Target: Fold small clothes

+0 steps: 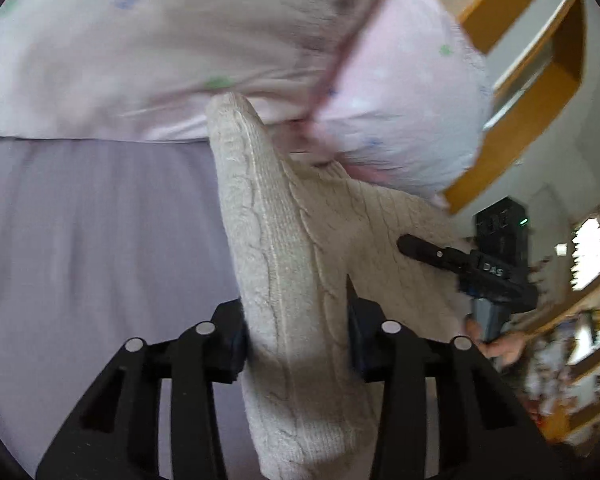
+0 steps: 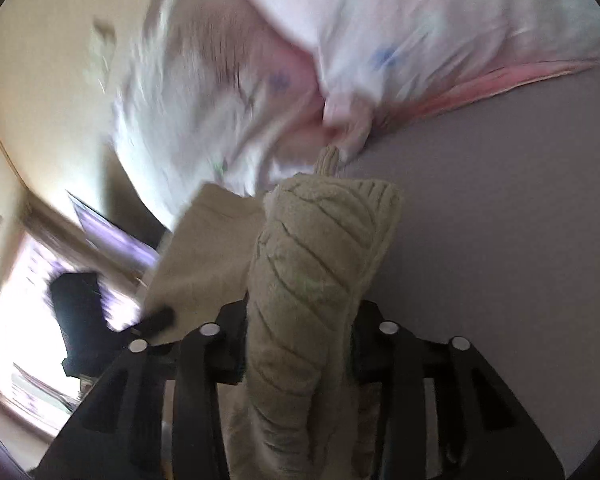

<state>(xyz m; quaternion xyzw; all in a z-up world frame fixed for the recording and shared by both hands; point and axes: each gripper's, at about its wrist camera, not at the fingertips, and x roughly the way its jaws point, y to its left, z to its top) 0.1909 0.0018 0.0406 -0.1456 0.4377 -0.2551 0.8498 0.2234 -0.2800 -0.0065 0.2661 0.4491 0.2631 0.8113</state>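
A cream cable-knit garment (image 1: 292, 248) hangs stretched between both grippers above a lilac bed sheet (image 1: 92, 232). My left gripper (image 1: 296, 340) is shut on one bunched end of it. My right gripper (image 2: 300, 344) is shut on the other end of the knit garment (image 2: 316, 264), which bulges out past the fingers. In the left wrist view the right gripper (image 1: 420, 250) shows at the right, its fingers clamped on the far edge of the knit. In the right wrist view the left gripper (image 2: 156, 320) shows blurred at the lower left.
A pale pink floral duvet or pillow (image 1: 220, 40) lies bunched at the head of the bed; it also shows in the right wrist view (image 2: 420, 32). A wooden shelf unit (image 1: 540, 60) and a bright window (image 1: 592, 252) stand to the right. The lilac sheet (image 2: 500, 220) spreads below.
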